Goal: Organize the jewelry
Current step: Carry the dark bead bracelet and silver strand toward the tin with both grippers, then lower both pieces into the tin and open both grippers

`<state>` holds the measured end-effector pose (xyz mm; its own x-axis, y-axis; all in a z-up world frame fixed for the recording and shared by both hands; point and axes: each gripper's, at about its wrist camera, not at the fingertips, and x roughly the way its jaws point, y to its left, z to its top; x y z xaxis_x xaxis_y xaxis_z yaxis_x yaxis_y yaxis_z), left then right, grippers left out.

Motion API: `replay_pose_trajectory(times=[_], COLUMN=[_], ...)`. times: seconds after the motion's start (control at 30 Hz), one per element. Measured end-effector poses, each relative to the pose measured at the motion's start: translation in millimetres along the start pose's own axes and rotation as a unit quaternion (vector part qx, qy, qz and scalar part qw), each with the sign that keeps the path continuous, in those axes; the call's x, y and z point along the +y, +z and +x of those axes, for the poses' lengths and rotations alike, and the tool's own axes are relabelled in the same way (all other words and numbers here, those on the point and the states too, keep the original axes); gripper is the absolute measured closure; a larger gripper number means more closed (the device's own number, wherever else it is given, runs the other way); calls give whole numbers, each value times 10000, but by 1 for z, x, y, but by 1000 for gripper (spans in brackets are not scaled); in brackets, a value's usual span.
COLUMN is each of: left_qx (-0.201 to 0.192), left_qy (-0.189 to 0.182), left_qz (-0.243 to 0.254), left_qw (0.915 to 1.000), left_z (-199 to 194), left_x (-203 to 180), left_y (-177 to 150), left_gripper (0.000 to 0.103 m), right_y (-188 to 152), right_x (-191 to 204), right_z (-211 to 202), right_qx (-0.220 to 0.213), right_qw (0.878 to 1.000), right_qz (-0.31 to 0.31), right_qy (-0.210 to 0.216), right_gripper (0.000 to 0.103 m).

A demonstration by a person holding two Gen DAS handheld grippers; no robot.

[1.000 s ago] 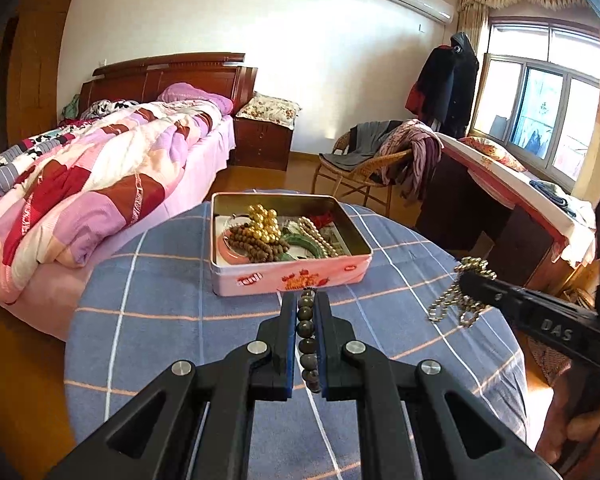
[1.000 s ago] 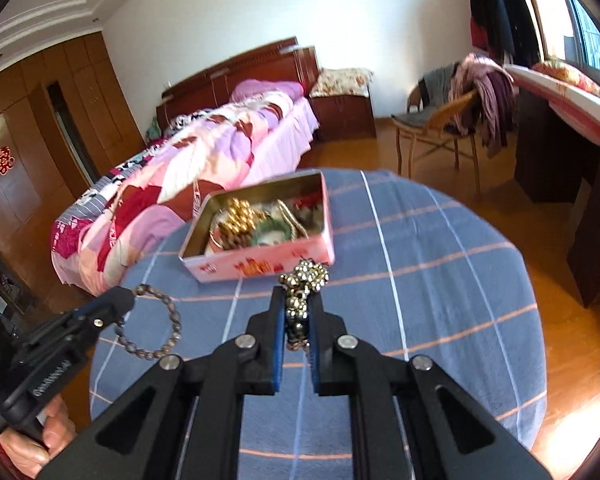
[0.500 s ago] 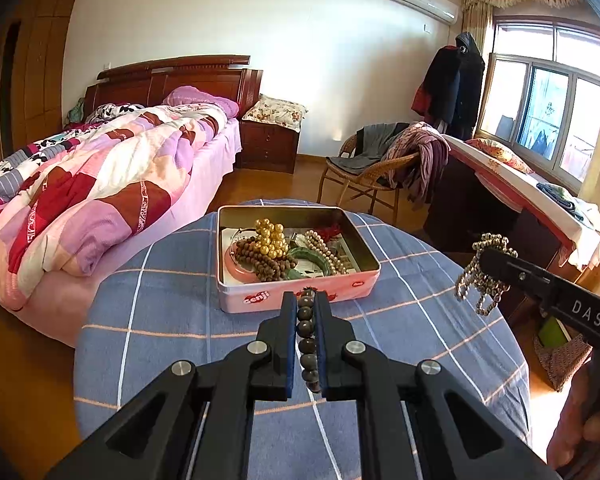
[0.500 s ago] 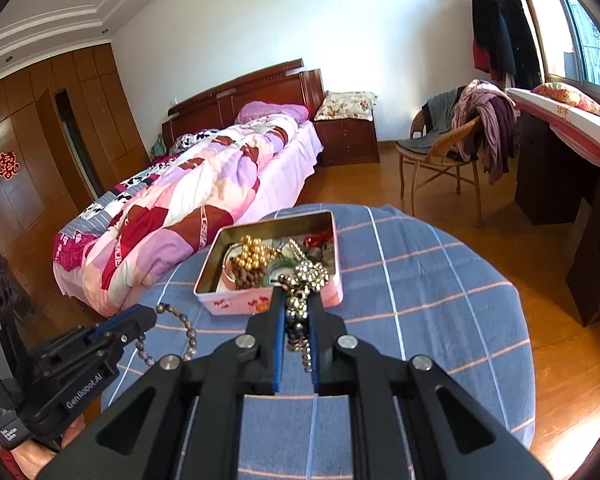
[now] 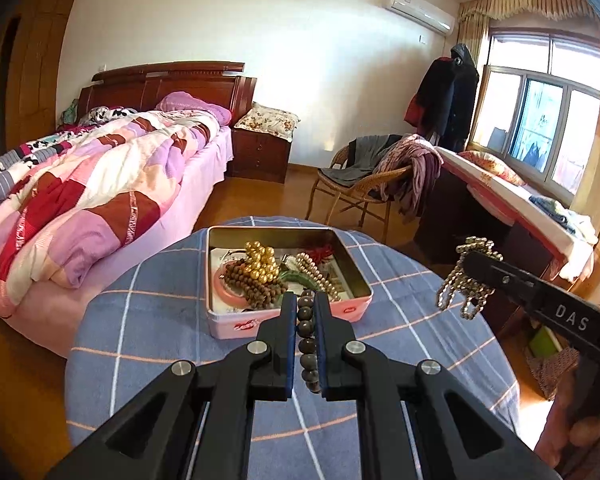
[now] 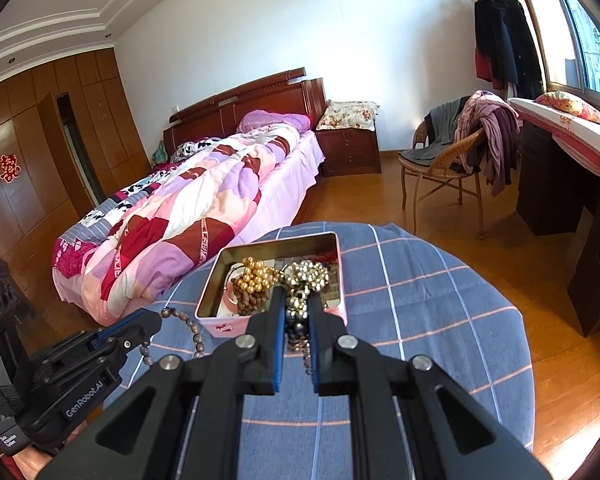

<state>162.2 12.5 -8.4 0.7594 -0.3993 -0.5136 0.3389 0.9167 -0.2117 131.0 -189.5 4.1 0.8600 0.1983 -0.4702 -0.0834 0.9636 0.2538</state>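
My left gripper [image 5: 303,312] clamps a dark bead bracelet [image 5: 307,344]; my right gripper [image 6: 297,308], marked "DAS", pinches a pale metal bead chain [image 6: 306,276]. Both hang above the blue checked worktop [image 5: 148,320], the pink jewelry tin [image 5: 228,320] at twelve o'clock. The left gripper's side reads "GenRobot.AI".

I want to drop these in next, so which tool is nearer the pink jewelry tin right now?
Hard to call; perhaps the left. The left tool, shut on the dark bead bracelet, hangs at the pink tin's near edge. The right tool, shut on the silver chain, hangs similarly near, off to its right.
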Motion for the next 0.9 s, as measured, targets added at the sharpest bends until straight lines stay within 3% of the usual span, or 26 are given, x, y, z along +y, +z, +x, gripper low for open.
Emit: replay_pose_trajectory(times=[0.63, 0.9], left_qx=[-504, -322], left_qy=[-213, -283], left_qz=[-203, -338], left_qw=[9983, 9985], left_z=[50, 95], left_x=[11, 18], left_y=[55, 49], left_gripper=[96, 96], right_y=[42, 33], right_x=[2, 1], right_z=[50, 100], right_qx=[-384, -167], right_qw=[9992, 9997], right_qz=[102, 38], right_qy=[103, -169], right_gripper=[90, 90])
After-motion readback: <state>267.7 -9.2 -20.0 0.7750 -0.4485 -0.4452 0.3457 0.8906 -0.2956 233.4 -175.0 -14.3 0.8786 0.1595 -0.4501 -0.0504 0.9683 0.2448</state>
